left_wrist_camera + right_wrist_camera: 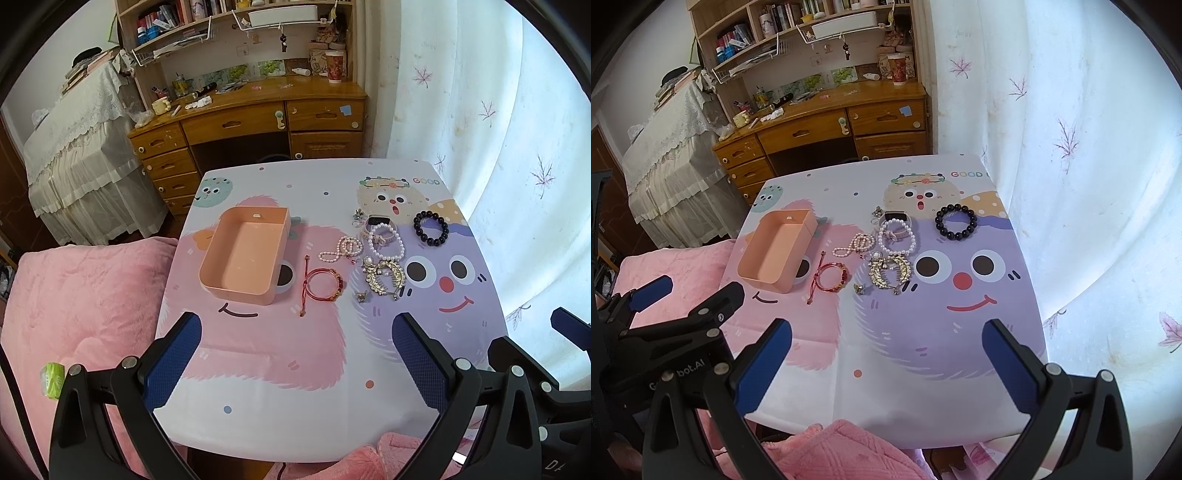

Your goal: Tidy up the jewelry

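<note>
We hold both tools above the near edge of the cartoon-printed table (pixel 317 369). Left gripper (pixel 297 354): jaws spread wide, nothing between them. Right gripper (pixel 886 356): the same. Shallow peach plastic box (pixel 243 254) sits empty, left of the jewelry. Just beside it, red cord bracelet (pixel 325 282); further right, white pearl strand (pixel 388 242), gold leaf brooch (pixel 384 277), black bead bracelet (pixel 431 228), all on the tabletop

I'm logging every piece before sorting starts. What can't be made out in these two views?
- Small charms behind the watch: too small to identify, both views.
- Watch strap: overlapped by the white pearl bracelet.
- Gold piece: tangled; one item or several, unclear.
- Pink box: near wall hides part of its floor.
</note>
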A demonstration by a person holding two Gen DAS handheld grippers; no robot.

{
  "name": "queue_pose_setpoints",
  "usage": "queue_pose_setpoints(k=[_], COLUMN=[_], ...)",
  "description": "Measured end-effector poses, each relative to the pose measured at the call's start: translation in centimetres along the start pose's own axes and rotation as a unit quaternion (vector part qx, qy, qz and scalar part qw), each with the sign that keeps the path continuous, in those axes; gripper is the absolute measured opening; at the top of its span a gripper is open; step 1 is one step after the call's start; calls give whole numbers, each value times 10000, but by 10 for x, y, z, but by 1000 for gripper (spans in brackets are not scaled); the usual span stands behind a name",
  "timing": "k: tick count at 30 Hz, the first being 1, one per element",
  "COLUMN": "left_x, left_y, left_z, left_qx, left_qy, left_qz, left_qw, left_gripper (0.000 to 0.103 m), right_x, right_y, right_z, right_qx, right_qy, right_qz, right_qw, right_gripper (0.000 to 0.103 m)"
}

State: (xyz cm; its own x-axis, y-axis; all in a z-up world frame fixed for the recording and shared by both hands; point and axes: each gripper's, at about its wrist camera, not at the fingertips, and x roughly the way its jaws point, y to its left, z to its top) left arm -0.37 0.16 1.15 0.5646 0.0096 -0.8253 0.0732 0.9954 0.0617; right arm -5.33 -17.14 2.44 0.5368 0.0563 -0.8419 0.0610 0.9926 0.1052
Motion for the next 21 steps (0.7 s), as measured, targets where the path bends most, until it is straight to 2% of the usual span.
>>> queue_pose_setpoints(k=[21], left_x=[9], left_y=[13], left_z=[-1], left_qx=[-45], left_qy=[130], left_qz=[-139], left_qw=[9998], left_gripper=[102], right_x=[-1], right_y=[17], right_z=[-8], right_qx=[-146], right_qy=[-72], right_qz=[-383], right_qw=[9991], right_gripper=[103])
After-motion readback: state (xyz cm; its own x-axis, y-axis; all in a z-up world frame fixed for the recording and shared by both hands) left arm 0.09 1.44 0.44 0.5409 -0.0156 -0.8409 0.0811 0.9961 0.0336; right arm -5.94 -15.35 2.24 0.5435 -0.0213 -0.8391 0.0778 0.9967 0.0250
